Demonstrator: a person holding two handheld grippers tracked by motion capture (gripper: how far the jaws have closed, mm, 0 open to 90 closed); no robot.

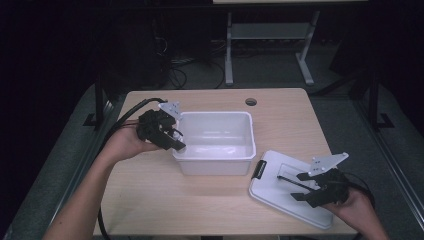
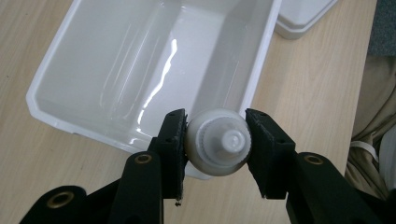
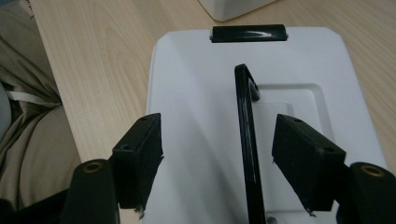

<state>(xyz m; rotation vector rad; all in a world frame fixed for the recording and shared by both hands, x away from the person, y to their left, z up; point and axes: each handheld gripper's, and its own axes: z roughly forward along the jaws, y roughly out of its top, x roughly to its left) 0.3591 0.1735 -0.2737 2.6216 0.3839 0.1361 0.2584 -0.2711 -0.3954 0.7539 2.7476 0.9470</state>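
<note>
A white plastic bin [image 1: 216,142] sits open in the middle of the table. My left gripper [image 1: 170,138] hangs at its left rim, shut on a small white bottle [image 2: 218,142] whose cap faces the camera. The bottle hovers over the bin's near edge [image 2: 140,140]. The bin's white lid [image 1: 287,187] lies flat at the right front, with a black clip [image 3: 247,32] at one end and a thin black handle [image 3: 246,140] standing up. My right gripper [image 3: 217,154] is open above the lid, its jaws straddling that handle without touching it.
A round cable hole [image 1: 251,102] is in the table's far edge. Table legs and cables stand on the dark floor behind. Beige cloth [image 3: 32,121] shows off the table's near side.
</note>
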